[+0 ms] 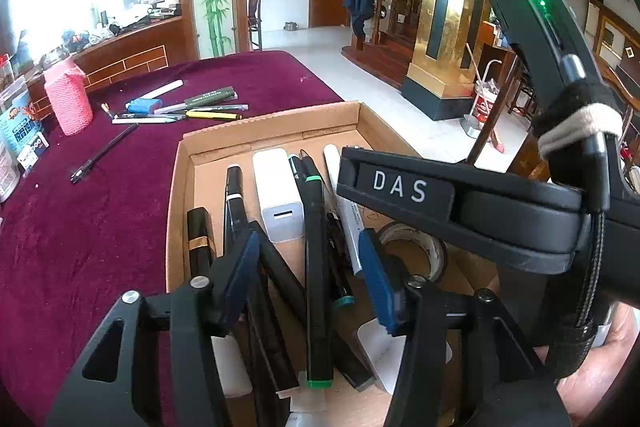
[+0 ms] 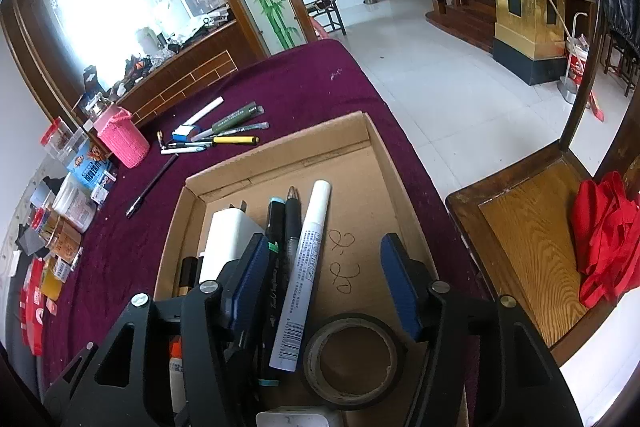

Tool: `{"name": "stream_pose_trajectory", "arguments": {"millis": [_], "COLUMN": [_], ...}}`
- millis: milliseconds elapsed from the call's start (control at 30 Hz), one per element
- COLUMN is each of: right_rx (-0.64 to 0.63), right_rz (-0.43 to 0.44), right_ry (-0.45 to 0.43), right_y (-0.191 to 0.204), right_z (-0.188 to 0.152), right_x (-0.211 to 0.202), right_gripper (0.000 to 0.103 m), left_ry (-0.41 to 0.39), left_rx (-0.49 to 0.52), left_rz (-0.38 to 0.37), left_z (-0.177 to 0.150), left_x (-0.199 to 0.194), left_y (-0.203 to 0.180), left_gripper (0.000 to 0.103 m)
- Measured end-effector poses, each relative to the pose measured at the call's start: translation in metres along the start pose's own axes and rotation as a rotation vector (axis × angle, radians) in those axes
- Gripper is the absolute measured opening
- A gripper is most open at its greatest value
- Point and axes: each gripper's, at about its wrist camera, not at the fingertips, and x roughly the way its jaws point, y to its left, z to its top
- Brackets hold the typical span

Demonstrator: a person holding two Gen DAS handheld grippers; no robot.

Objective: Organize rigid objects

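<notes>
While poised over the shallow brown cardboard box (image 2: 372,135), hovered released: left gripper (image 1: 312,267) above pens, right gripper (image 2: 324,279) above black tape roll (image 2: 352,359).

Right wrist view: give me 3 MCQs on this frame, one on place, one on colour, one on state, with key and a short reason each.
1. Where does the roll of tape lie?
A. Inside the cardboard box
B. On the cloth beside the pink cup
C. On the wooden chair seat

2. What colour is the cloth on the table?
A. Green
B. Dark red
C. Grey

3. How do the jaws of the right gripper stand?
A. Shut on the white marker
B. Shut on the tape
C. Open, holding nothing

Key:
1. A, the roll sits on the box floor, next to the white marker.
2. B, the cloth reads maroon all around the box.
3. C, the two blue pads stand wide apart over the box with nothing between them touching either.
</notes>
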Motion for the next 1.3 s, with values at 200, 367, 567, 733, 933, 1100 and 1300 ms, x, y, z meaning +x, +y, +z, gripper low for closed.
{"name": "stream_pose_trajectory", "arguments": {"millis": [200, 367, 567, 733, 933, 1100, 1300], "right_rx": [0.001, 0.012, -0.011, -0.016, -0.048, -0.041, -0.025], "right_rz": [-0.017, 0.001, -0.017, -0.014, -0.042, -0.034, -0.059], "right_ry": [-0.009, -0.016, -0.091, -0.134, -0.145, -0.187, -0.277], "right_y": [0.002, 0.005, 0.017, 0.025, 0.034, 0.039, 0.037], "right_z": [0.001, -0.001, -0.011, -0.031, -0.069, -0.103, -0.133], "right_x": [-0.003, -0.018, -0.054, -0.075, -0.091, -0.112, -0.133], "right_gripper": [0.059, 0.062, 0.068, 0.072, 0.073, 0.073, 0.078], "left_ry": [0.011, -0.016, -0.052, -0.077, -0.086, -0.123, -0.114], "left_rx": [0.004, 0.016, 0.059, 0.122, 0.083, 0.037, 0.015], "left_rz": [0.007, 0.007, 0.008, 0.029, -0.005, -0.034, -0.035], "left_z": [0.002, 0.006, 0.004, -0.009, -0.036, -0.065, -0.088], "left_x": [-0.001, -0.016, -0.041, -0.064, -0.09, -0.111, -0.107], "left_y": [0.001, 0.0, -0.002, -0.003, 0.024, 0.052, 0.072], "left_gripper": [0.052, 0.06, 0.07, 0.078, 0.082, 0.082, 0.083]}}
